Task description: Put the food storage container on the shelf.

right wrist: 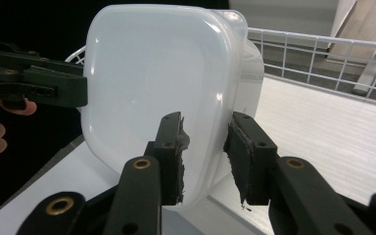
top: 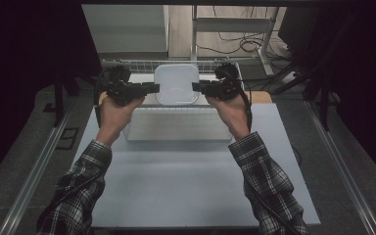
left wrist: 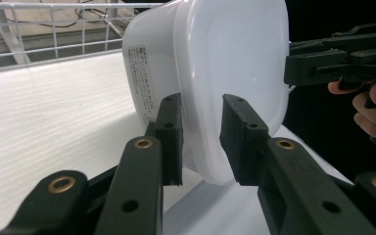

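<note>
White translucent plastic, rounded at the corners, makes up the lidded food container [top: 176, 84] that hangs in the air between the two tools, at about twelve o'clock from the person and above the wire-rimmed white tray [top: 176, 128] on the pale blue-grey table [top: 186, 181]. The left gripper [top: 155, 88] meets the container at its nine o'clock edge, the right gripper [top: 196, 87] at its three o'clock edge.

In the left gripper view, the left gripper [left wrist: 200, 139] has its jaws at a narrow spread, straddling the lid's rim; whether the pads actually press the plastic cannot be told, since a sliver of gap seems to show on each side. In the right gripper view, the right gripper [right wrist: 204, 154] stands likewise narrow around the opposite rim, with frayed padding on its jaws, and contact there is equally unclear.

The step in hand looks like a two-sided carry of the container. To do it well, I would judge that both tools should bite the rim at matching height, squeeze evenly, and travel together so the box stays level; an uneven pull could twist the smooth plastic out of one grip.

As for contents, the container's walls are cloudy and nothing inside can be made out. A printed label [left wrist: 144, 81] sits on its side wall. The tray's white floor below appears bare.
</note>
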`<state>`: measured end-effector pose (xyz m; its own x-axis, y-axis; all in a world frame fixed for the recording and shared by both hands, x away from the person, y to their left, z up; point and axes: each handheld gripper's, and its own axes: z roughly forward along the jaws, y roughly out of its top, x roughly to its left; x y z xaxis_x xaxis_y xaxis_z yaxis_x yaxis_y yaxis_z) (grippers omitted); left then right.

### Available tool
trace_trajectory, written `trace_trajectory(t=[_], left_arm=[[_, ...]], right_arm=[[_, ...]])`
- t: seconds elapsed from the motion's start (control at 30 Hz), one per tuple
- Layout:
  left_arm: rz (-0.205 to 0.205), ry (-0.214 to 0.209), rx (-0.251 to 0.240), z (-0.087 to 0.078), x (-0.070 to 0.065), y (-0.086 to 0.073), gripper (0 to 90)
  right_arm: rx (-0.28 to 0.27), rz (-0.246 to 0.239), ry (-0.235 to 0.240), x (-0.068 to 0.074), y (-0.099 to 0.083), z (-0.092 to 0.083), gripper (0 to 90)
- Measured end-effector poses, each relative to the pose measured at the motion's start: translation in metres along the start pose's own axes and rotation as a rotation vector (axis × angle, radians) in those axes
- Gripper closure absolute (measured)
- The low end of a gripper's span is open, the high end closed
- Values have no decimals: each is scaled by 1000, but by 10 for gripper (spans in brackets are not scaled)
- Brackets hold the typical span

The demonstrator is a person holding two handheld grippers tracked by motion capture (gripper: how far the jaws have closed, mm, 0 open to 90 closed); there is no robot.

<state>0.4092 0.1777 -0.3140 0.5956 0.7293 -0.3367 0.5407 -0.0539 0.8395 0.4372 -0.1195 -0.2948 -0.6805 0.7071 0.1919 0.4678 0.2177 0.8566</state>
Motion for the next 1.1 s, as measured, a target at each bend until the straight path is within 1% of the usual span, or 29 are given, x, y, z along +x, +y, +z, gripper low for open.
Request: trace_trajectory(t=[0.07, 0.17, 0.23, 0.27, 0.33, 0.47, 0.57, 0.63, 0.67, 0.77, 0.93, 1.0, 1.07, 1.1], left_arm=[[4, 13, 8, 2, 1, 1, 701], [-15, 10, 11, 5, 3, 3, 696], [-21, 5, 13, 6, 5, 5, 688], [-17, 7, 18, 7, 6, 6, 682], [-18, 14, 21, 10, 7, 8, 661], [-19, 23, 30, 15, 11, 12, 606], [-8, 59, 32, 18, 13, 16, 545], [-12, 74, 30, 21, 15, 19, 518], [-14, 75, 29, 22, 16, 20, 513], [-26, 76, 25, 25, 19, 22, 488], [-29, 106, 6, 32, 22, 24, 429], [-30, 114, -1, 35, 23, 24, 406], [-30, 123, -6, 36, 23, 24, 367], [-21, 132, -8, 37, 23, 24, 348]], right_arm=[[4, -1, -4, -1, 1, 2, 655], [16, 2, -7, -2, 1, 6, 642], [18, 6, -6, -4, 1, 8, 626], [21, 7, -7, -4, 1, 9, 611], [34, 4, -2, -5, 1, 12, 580], [40, 9, -5, -6, 1, 15, 539], [38, 29, 9, -9, 2, 17, 514], [36, 36, 8, -10, 3, 18, 496], [35, 38, 7, -10, 3, 18, 485], [26, 44, -17, -12, 5, 20, 463], [-1, 65, -60, -16, 9, 24, 439], [-10, 64, -77, -18, 11, 25, 429], [-12, 68, -82, -20, 12, 27, 404], [-11, 70, -82, -21, 11, 27, 395]])
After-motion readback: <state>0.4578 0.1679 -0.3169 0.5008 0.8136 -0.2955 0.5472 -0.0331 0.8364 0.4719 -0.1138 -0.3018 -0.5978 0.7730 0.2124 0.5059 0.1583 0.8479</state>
